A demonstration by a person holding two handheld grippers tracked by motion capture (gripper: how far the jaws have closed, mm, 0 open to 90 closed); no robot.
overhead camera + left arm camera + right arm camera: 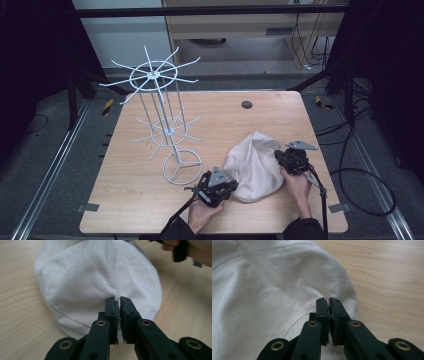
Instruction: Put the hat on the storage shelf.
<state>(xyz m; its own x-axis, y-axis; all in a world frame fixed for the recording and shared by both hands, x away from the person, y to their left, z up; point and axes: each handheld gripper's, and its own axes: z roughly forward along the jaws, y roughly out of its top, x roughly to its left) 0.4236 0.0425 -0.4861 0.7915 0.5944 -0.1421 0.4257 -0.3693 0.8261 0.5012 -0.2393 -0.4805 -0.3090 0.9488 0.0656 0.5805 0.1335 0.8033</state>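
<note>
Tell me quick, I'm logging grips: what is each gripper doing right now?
Left gripper: closed, pinching the white cloth hat.
Right gripper: closed, pinching the same hat at its other side.

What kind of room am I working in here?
Probably a lab recording station: a wooden table inside a dark frame, loose cables on the floor, and staged props, a wire rack and white hat.
</note>
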